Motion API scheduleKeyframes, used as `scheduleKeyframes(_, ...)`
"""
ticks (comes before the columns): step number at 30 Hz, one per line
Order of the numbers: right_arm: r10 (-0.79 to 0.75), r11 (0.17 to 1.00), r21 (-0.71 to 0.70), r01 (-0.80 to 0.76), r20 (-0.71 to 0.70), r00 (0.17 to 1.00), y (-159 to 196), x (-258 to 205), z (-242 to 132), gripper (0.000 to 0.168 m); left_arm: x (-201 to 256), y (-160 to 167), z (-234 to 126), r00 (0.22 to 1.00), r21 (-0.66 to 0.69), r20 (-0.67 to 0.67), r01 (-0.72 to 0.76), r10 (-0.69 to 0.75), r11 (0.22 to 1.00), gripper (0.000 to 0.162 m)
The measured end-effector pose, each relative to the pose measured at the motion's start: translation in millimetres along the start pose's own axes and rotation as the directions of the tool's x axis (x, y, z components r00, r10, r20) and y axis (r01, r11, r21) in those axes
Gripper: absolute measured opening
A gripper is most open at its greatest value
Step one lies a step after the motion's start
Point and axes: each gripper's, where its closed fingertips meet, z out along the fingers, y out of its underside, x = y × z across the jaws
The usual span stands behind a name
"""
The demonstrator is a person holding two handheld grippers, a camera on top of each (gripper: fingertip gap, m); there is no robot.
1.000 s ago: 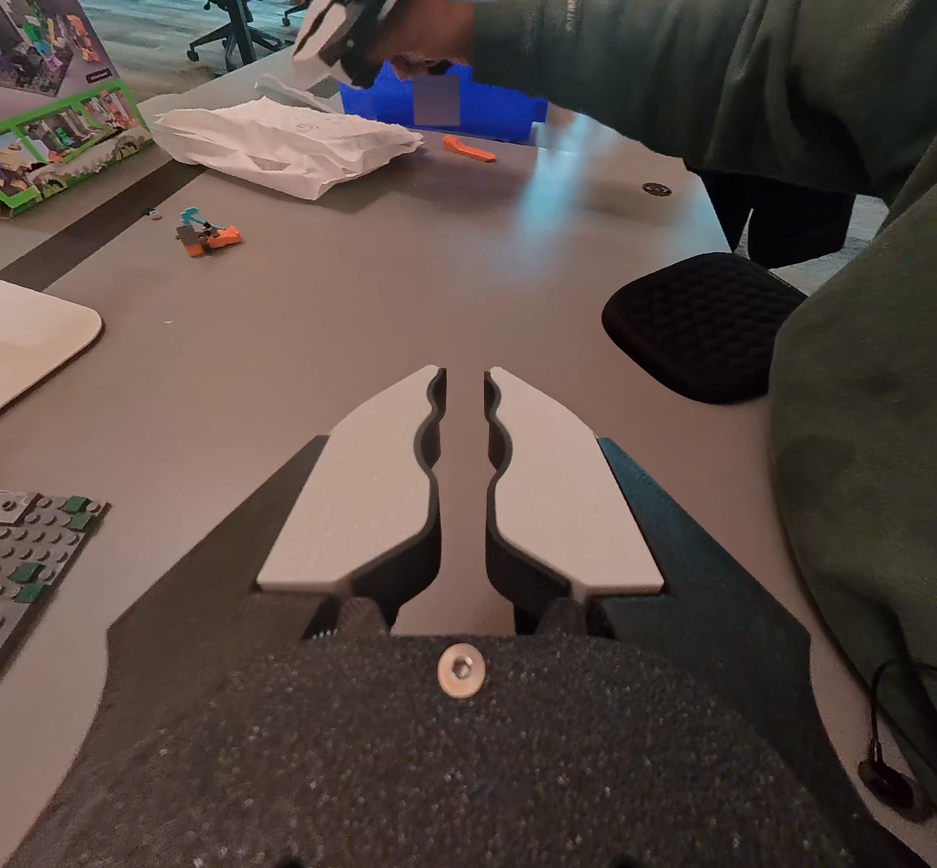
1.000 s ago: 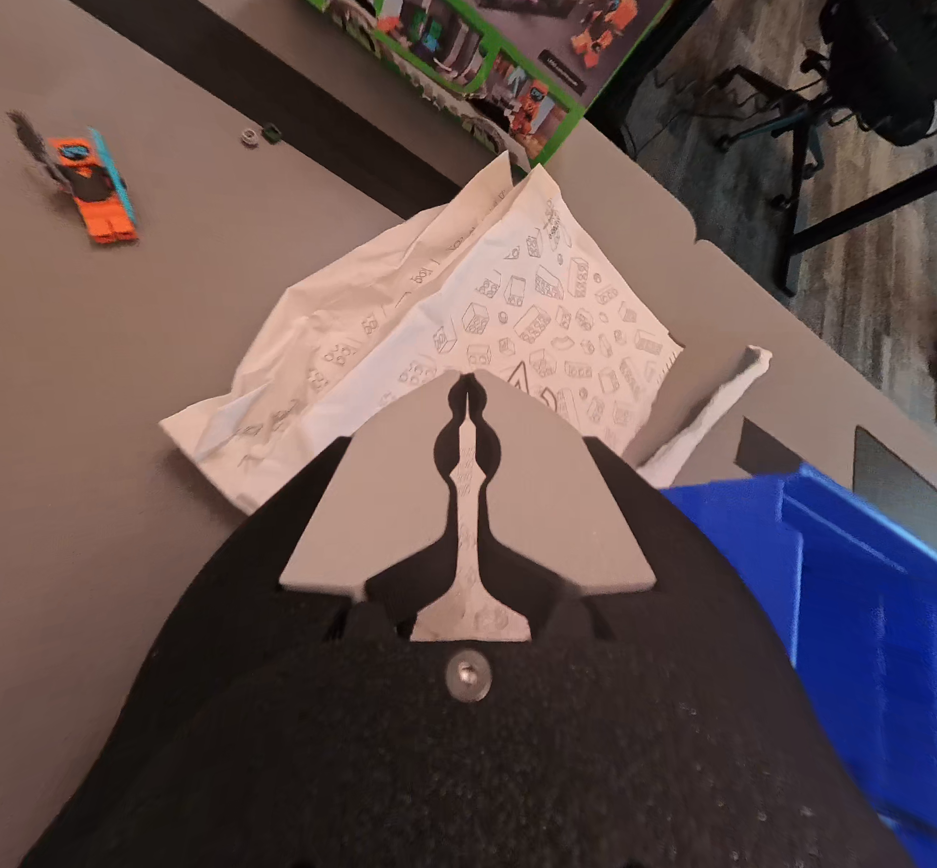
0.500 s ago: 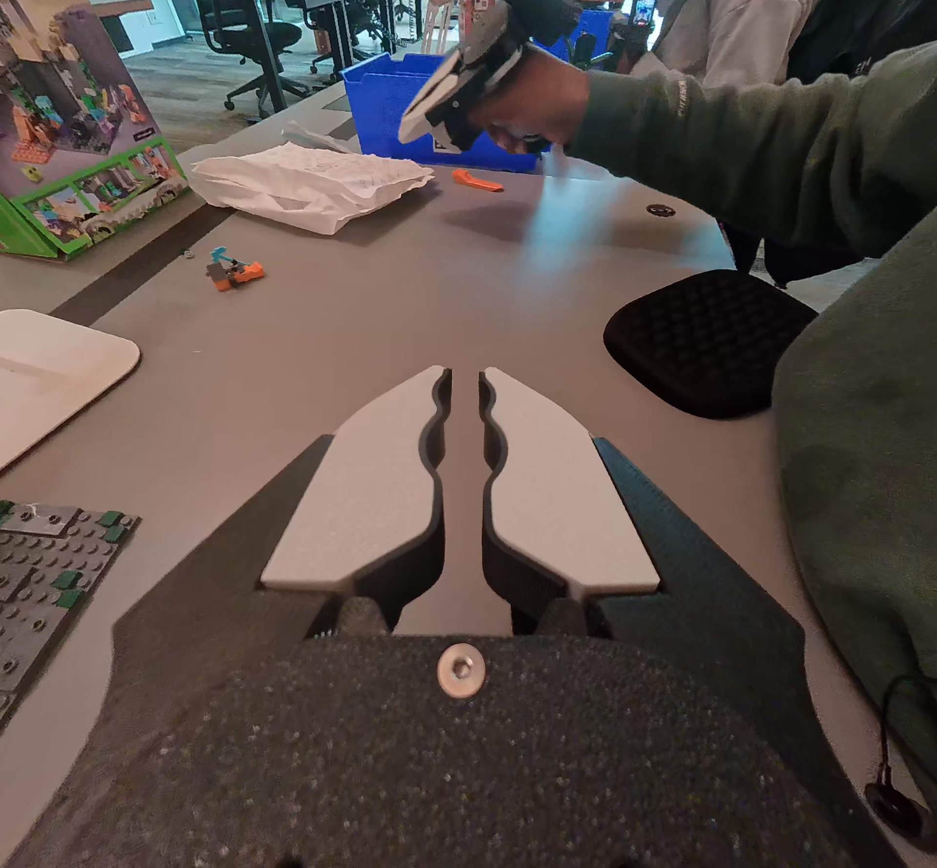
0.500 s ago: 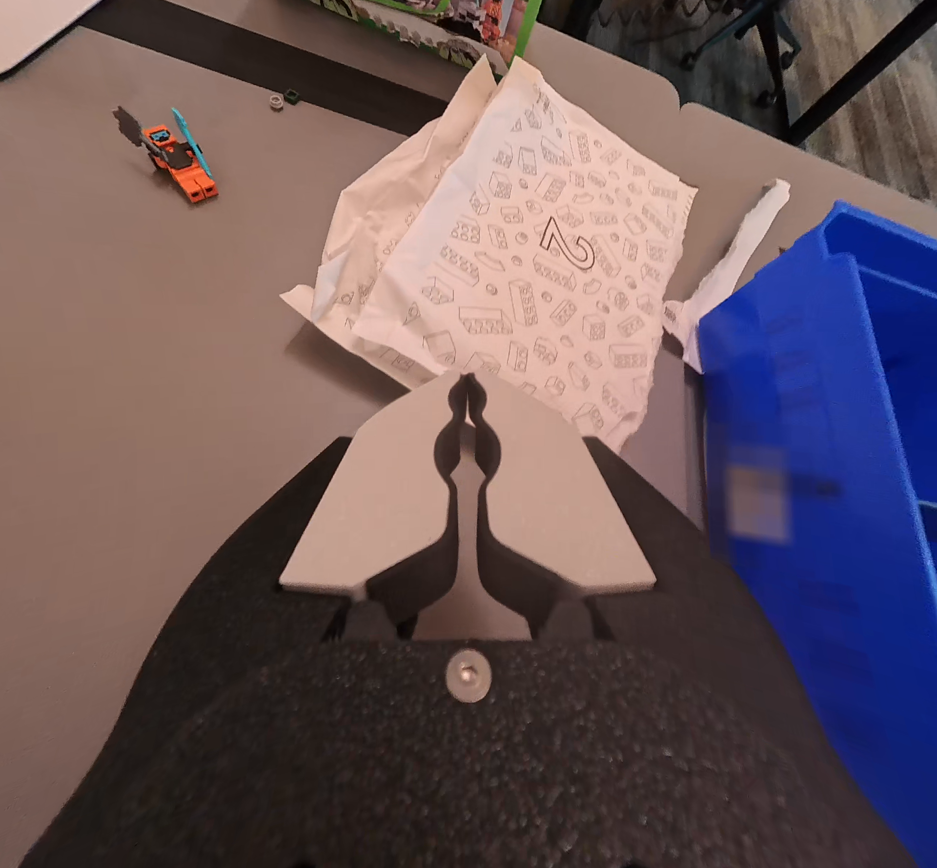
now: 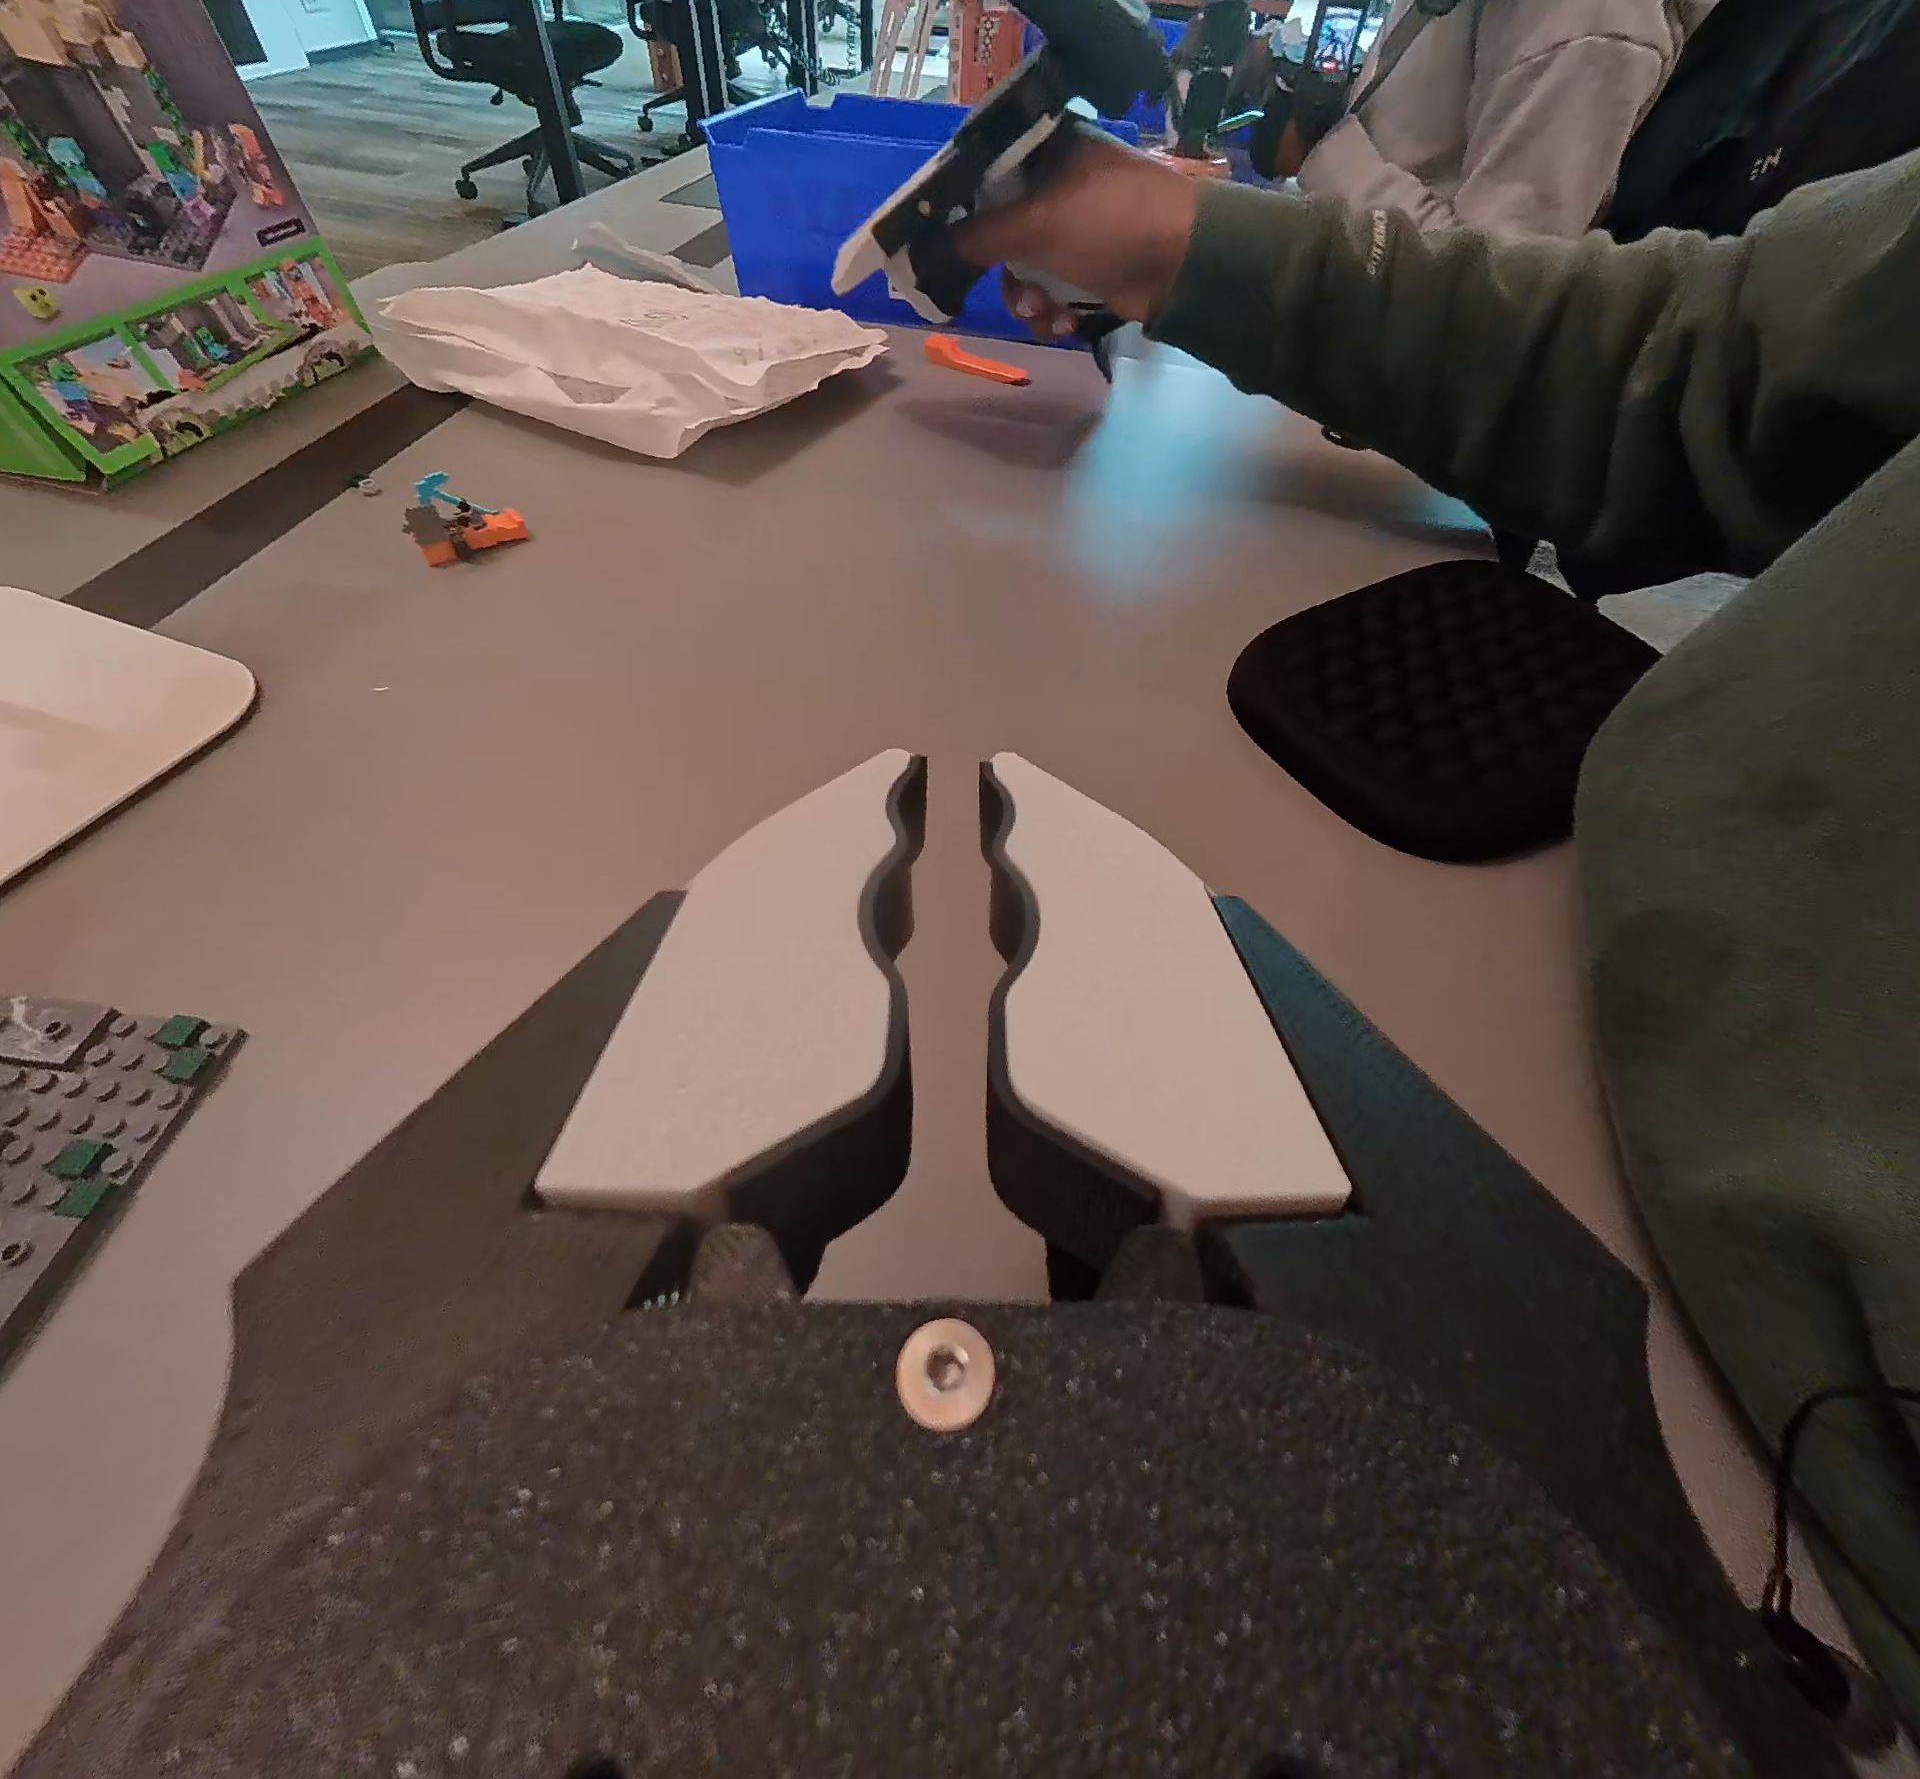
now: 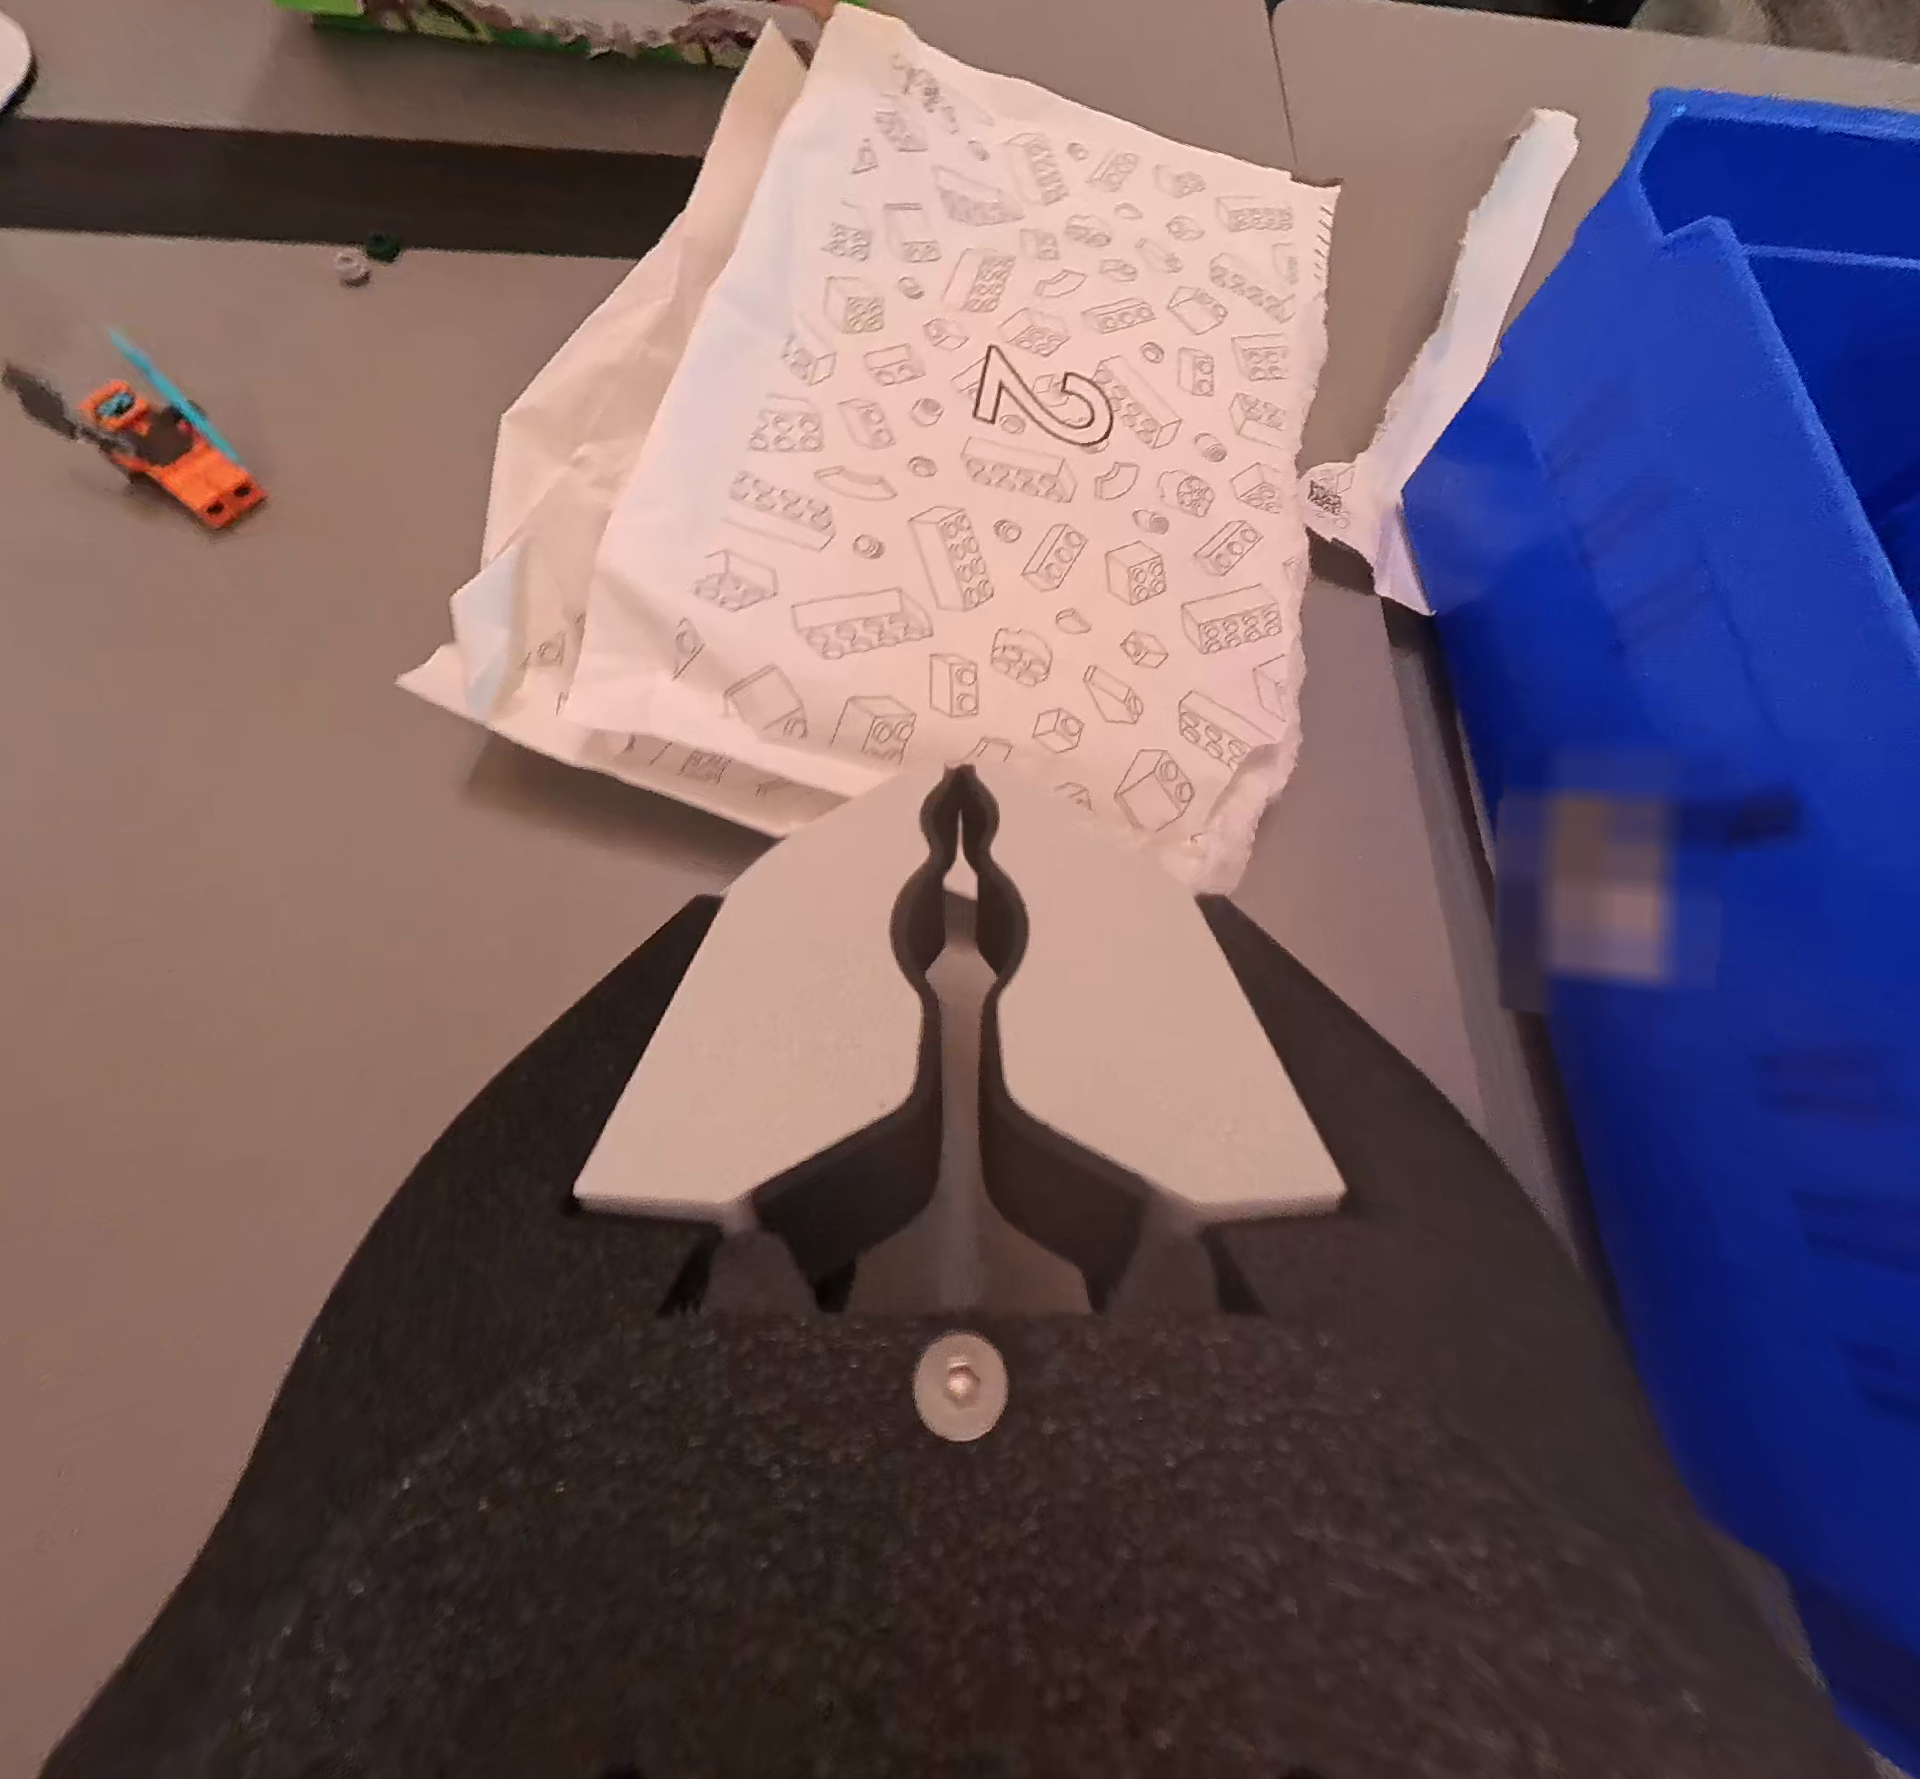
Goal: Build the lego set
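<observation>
left tongs [image 5: 951,773]: low, slightly parted, empty | right tongs [image 6: 961,784]: raised, tips together, empty

baseplate [image 5: 94,1127]: cut by left edge | blue bin [image 6: 1714,794]: blurred, cut right | white tray [image 5: 94,721]: partly out

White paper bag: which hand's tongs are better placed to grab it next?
Right. The right tongs hang shut just over the white paper bag's near edge; the left tongs sit far back, empty.
</observation>
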Motion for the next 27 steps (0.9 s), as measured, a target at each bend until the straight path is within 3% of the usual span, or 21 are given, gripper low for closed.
scheduleKeyframes(14, 0.101, 0.991, -0.083, -0.105, -0.056, 0.993, -24, 14, 47, 0.000, 4, 6, 2, 1.000, -0.004, -0.019, 0.014, -0.014, 1.000, 0.009)
scheduleKeyframes(27, 0.104, 0.988, -0.111, -0.111, -0.068, 0.992, -30, 20, 62, 0.000, 5, 7, 1, 1.000, -0.004, -0.023, 0.017, -0.017, 1.000, 0.009)
